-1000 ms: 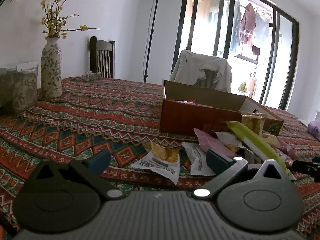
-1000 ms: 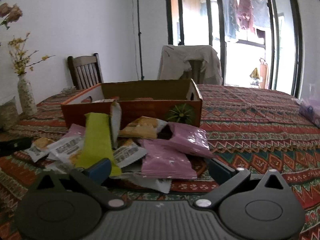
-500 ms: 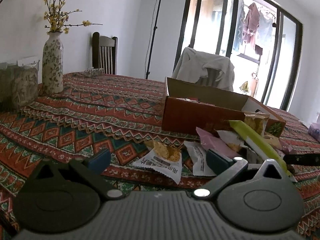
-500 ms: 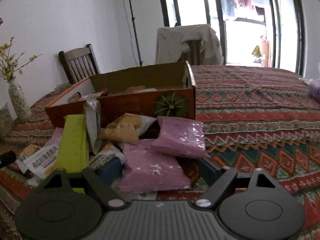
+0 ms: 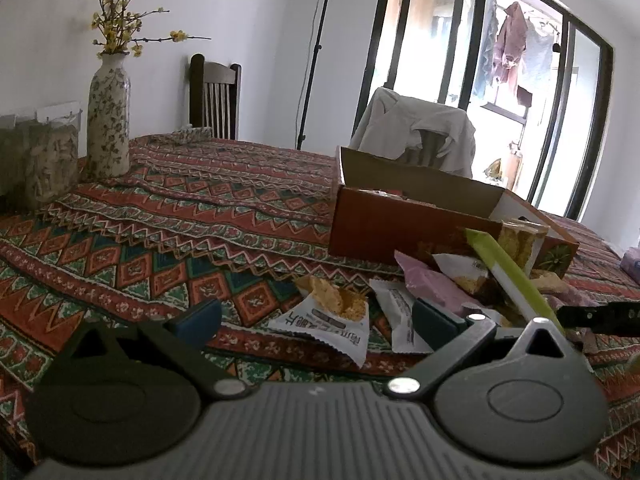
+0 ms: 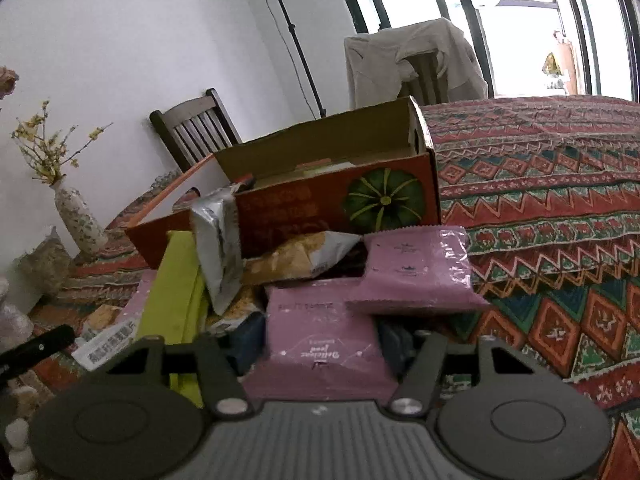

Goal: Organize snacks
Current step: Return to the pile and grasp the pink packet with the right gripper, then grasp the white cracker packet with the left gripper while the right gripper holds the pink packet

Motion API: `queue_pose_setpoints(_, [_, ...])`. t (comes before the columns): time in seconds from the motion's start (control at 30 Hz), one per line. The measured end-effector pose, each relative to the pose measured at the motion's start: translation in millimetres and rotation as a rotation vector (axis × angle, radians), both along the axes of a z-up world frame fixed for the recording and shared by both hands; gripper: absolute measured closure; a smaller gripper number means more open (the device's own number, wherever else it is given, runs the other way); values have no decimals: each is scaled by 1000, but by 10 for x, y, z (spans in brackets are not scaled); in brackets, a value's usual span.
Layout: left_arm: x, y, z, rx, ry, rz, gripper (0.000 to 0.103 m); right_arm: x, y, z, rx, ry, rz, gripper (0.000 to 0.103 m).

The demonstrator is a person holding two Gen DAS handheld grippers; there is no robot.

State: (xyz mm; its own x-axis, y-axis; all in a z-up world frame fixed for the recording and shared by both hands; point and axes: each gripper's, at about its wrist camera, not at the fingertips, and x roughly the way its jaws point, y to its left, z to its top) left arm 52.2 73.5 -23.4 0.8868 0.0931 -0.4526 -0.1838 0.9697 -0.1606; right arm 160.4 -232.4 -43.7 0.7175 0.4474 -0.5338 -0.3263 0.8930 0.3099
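Closing around the nearer pink packet (image 6: 320, 340), the right gripper (image 6: 320, 344) has a blue pad on either side of the pouch, its jaws narrowing; whether the pads already press on the wrapper cannot be told, since the packet's edges hide the contact. That packet lies flat at the front of the snack pile, with a second pink packet (image 6: 416, 272) overlapping its far right corner and a yellow-green bar (image 6: 176, 292) just to its left. Behind the pile stands the open orange cardboard box (image 6: 340, 208) with the green pumpkin print, a few items already inside. The left gripper (image 5: 316, 316) hovers with jaws spread and nothing between them, low over the patterned tablecloth (image 5: 160, 240), with a white wrapper of crisp snack (image 5: 328, 316) lying ahead between its fingers. The step in hand looks like the pick of one pink packet for the box. The next move calls for the squeeze to finish on the pouch, then a lift that slides it out from under the overlapping packet without dragging that one along, and a carry over the box's near wall.
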Motion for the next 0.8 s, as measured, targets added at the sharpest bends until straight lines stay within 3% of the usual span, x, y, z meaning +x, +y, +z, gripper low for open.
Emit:
queue_pose_setpoints(0.47, [18,14,-3,-3,8,16,0,-768,49,363,-220,-390,-149,43])
queue_pose_setpoints(0.8, [-14,-22,75,55,-4,30,0,-777,-33,370,-218,-391,-185,43])
